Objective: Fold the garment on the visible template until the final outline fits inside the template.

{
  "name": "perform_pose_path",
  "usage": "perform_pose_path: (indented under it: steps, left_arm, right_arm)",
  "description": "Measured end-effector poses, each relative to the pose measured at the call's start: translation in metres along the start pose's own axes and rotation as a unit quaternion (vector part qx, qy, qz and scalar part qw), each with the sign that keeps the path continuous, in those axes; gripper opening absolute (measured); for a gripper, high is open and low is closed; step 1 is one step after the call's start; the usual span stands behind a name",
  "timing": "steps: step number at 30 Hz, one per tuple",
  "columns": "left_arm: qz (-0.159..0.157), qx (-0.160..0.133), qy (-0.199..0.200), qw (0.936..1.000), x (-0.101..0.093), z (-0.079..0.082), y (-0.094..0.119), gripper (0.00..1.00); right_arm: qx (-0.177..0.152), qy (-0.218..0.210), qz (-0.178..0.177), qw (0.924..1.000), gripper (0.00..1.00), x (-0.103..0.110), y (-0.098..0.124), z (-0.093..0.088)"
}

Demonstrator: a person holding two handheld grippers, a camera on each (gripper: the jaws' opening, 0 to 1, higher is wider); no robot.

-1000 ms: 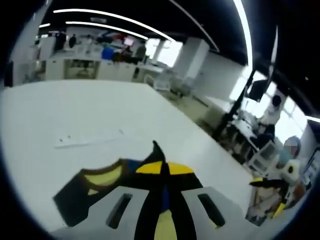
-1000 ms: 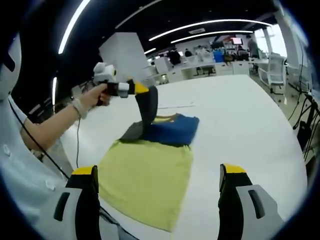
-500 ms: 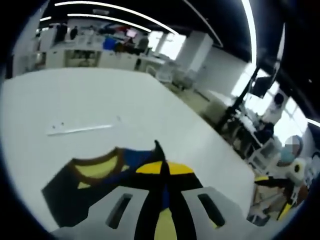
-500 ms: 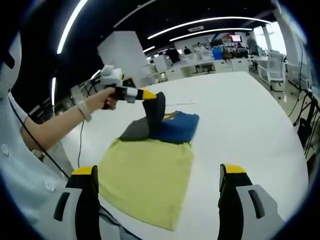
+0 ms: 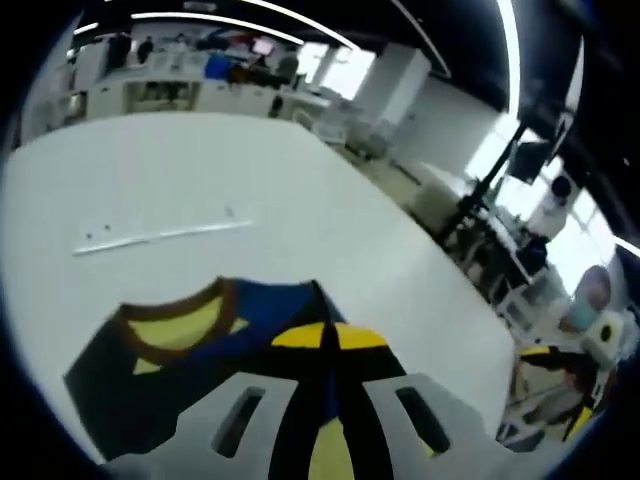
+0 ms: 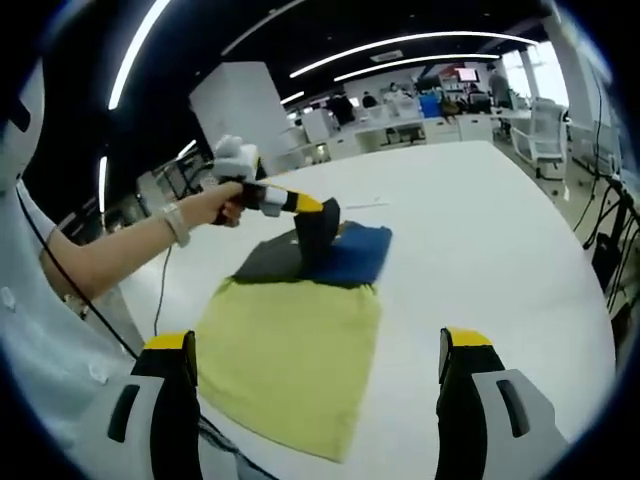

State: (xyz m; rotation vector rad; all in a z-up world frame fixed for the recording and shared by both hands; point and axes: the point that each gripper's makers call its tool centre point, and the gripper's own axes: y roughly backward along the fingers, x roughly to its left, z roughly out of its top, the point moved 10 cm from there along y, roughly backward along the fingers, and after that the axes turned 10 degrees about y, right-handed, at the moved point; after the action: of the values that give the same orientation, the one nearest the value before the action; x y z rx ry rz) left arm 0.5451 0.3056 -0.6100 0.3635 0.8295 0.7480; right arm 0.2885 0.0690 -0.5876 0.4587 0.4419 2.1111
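Left gripper [image 6: 322, 215] pinches dark sleeve of yellow-and-blue cloth garment [image 6: 295, 345] above white bench [image 6: 480, 250]; right gripper [image 6: 318, 400] spread, empty.

Your two grippers, one clamped, one wide.
Your left gripper [image 6: 318, 207] pinches with jaws together at arm's reach; your right gripper [image 6: 315, 385] holds its jaws spread apart.

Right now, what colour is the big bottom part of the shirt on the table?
Yellow-green. The garment's lower part shows best in the right gripper view; its upper part is dark blue.
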Motion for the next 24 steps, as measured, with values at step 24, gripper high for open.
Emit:
perform_pose_path:
  steps: [24]
  left_arm:
    - [0.006,0.051,0.020,0.9985,0.000,-0.023,-0.047,0.00]
  right_arm:
    - [0.005,-0.019,-0.009,0.9998,1.00,-0.008,-0.008,-0.001]
